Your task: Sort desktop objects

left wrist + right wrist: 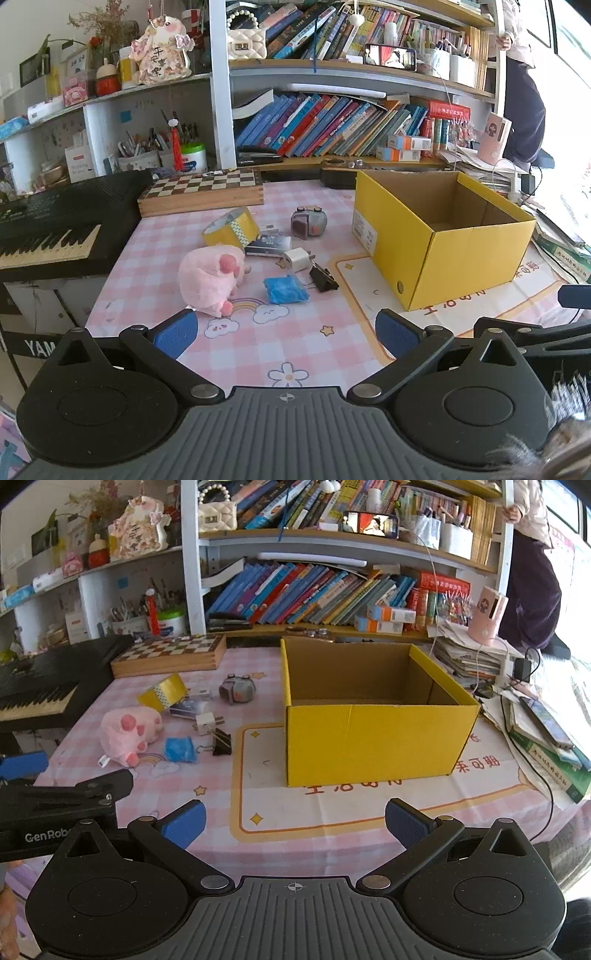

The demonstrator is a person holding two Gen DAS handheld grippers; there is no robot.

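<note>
1. Two claws hover above the near edge of the worktop (236,354), which is covered with a pink checked cloth. The left claw (286,332) is spread wide with nothing between its blue pads, and the right claw (295,821) is likewise released and empty.
2. One open yellow cardboard box (369,738) stands on the right half of the cloth, straight ahead of the right claw. No loose item shows inside it.
3. Several small items lie in a loose cluster left of the box. A pink plush toy (210,277) sits nearest the left claw, lying on its side.
4. Just right of the plush lies a crumpled blue packet (286,290), and beside that a black binder clip (323,277).
5. Behind the clip sits a white charger plug (297,258), close to a small dark flat pack (267,243); I cannot tell whether the two touch.
6. A roll of yellow tape (232,227) is tipped on its side behind the plush, right by the dark pack.
7. A grey toy-like object (308,221) with an orange patch stands apart, between the tape and the box; what it is stays unclear from here.
8. At the back left, a wooden chessboard (201,192) lies flat, and a black keyboard (55,229) juts in along the worktop's left edge.
9. Bookshelves (332,590) packed with leaning books rise behind everything.
</note>
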